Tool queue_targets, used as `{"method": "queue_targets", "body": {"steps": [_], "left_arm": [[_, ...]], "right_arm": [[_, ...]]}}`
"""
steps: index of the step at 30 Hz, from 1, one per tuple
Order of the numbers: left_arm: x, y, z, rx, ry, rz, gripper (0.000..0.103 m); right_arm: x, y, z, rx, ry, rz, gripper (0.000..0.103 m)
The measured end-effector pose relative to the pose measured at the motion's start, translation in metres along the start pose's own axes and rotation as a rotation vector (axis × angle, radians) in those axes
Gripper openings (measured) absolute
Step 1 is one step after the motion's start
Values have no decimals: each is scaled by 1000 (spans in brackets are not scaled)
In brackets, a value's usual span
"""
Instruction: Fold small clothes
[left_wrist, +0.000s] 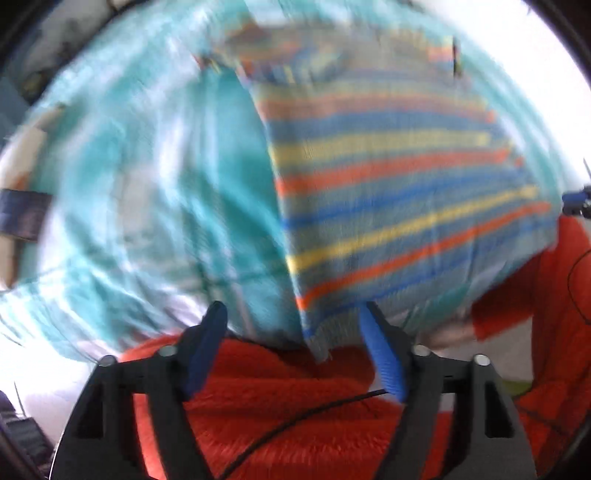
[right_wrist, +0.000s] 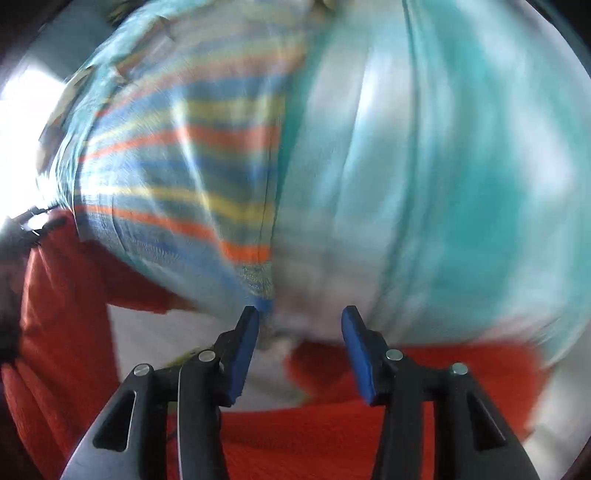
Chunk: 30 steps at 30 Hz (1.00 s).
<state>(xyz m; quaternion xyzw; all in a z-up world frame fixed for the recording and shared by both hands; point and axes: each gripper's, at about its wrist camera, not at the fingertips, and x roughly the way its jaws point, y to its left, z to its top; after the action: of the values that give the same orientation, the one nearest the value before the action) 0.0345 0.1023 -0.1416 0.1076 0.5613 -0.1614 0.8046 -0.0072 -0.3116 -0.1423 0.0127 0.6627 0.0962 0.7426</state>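
A striped garment (left_wrist: 399, 184) with blue, yellow and orange bands lies on a teal and white cloth (left_wrist: 155, 192). Both views are blurred by motion. My left gripper (left_wrist: 291, 314) is open and empty, its fingers just short of the garment's near corner. In the right wrist view the striped garment (right_wrist: 184, 177) fills the upper left and the teal cloth (right_wrist: 461, 177) the right. My right gripper (right_wrist: 299, 317) is open and empty, its left fingertip (right_wrist: 251, 321) at the garment's bottom corner.
A red knitted fabric (left_wrist: 295, 406) lies under both grippers and also shows in the right wrist view (right_wrist: 314, 435). A thin black cable (left_wrist: 295, 417) runs across it. The other gripper's blue tip (left_wrist: 576, 201) shows at the right edge.
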Motion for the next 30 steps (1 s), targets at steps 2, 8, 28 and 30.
{"method": "queue_targets", "body": {"steps": [2, 8, 28, 30], "left_arm": [[-21, 4, 3, -45, -77, 13, 79], [-54, 9, 27, -257, -260, -46, 80], [-47, 4, 7, -351, -232, -114, 83], [-46, -9, 17, -316, -234, -135, 83]], "right_arm": [[-31, 5, 28, -122, -99, -124, 49], [-30, 53, 160, -418, -374, -119, 55], [-38, -227, 203, 506, -525, 37, 7], [-21, -256, 181, 623, -509, 71, 7]]}}
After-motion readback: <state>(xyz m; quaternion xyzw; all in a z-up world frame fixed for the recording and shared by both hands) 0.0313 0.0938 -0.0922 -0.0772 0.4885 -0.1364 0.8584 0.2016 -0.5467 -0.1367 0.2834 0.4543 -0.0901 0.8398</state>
